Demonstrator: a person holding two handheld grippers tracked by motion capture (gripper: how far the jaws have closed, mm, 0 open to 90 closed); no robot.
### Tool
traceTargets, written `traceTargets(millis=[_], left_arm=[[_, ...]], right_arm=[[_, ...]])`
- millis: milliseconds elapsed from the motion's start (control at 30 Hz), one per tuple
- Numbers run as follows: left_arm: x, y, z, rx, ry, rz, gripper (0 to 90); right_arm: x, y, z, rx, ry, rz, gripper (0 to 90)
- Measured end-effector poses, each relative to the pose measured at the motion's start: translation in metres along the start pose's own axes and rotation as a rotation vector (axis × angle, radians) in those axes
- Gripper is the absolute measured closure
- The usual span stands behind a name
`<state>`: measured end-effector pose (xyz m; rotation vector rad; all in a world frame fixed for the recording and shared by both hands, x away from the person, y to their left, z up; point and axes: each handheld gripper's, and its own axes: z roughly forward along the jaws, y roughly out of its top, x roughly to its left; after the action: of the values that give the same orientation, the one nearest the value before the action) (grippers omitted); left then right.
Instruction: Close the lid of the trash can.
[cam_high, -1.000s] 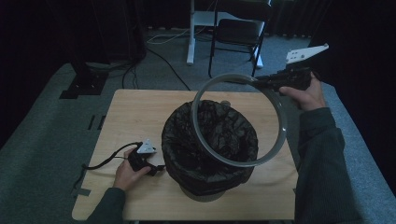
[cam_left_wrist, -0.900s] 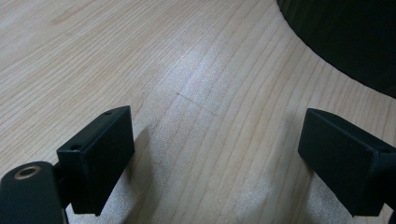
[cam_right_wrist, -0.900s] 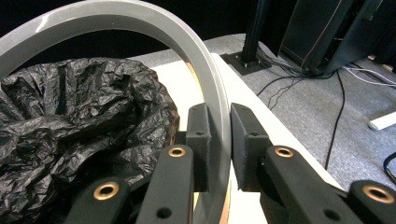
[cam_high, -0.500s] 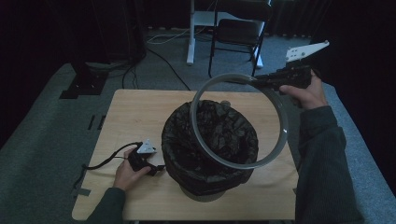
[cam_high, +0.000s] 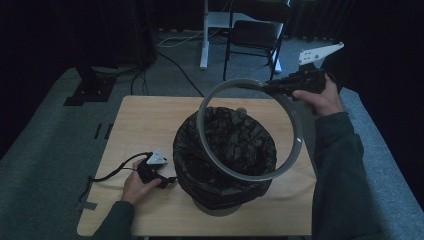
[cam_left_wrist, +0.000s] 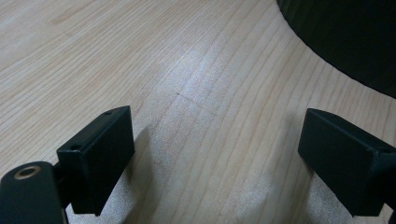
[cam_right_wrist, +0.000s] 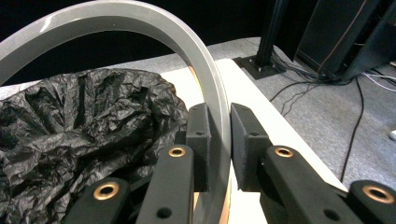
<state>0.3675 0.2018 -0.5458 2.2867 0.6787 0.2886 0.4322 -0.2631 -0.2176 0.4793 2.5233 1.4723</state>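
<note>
Two tongs — right (cam_right_wrist: 218, 140) pinching the grey ring (cam_high: 295, 127), left (cam_left_wrist: 219, 163) spread — bin (cam_high: 220, 197) base hidden.

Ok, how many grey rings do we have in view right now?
1. The grey ring is held tilted in the air above the bag-lined bin, clamped at its far edge by the right hand-held gripper. Another could be hidden inside the bin.
</note>
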Motion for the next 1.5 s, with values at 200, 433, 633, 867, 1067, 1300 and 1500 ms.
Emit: traceTargets(millis=[200, 433, 633, 867, 1067, 1300, 1500], left_arm=[[0.000, 0.000, 0.000, 0.000, 0.000, 0.000, 10.8], [0.000, 0.000, 0.000, 0.001, -0.002, 0.003, 10.8], [0.000, 0.000, 0.000, 0.001, -0.002, 0.003, 10.8], [0.000, 0.000, 0.000, 0.002, -0.002, 0.004, 10.8], [0.000, 0.000, 0.000, 0.002, -0.003, 0.005, 10.8], [0.000, 0.000, 0.000, 0.002, -0.003, 0.004, 10.8], [0.000, 0.000, 0.000, 0.002, -0.003, 0.005, 10.8]], right_arm=[[0.002, 0.004, 0.010, -0.001, 0.034, 0.004, 78.9], [0.002, 0.006, 0.021, 0.011, 0.045, 0.014, 78.9], [0.002, 0.007, 0.029, 0.013, 0.051, 0.026, 78.8], [0.002, 0.008, 0.037, 0.017, 0.057, 0.041, 78.7], [0.002, 0.008, 0.043, 0.023, 0.064, 0.040, 78.6], [0.004, 0.008, 0.050, 0.034, 0.076, 0.050, 78.5], [0.003, 0.005, 0.056, 0.044, 0.080, 0.059, 78.4]])
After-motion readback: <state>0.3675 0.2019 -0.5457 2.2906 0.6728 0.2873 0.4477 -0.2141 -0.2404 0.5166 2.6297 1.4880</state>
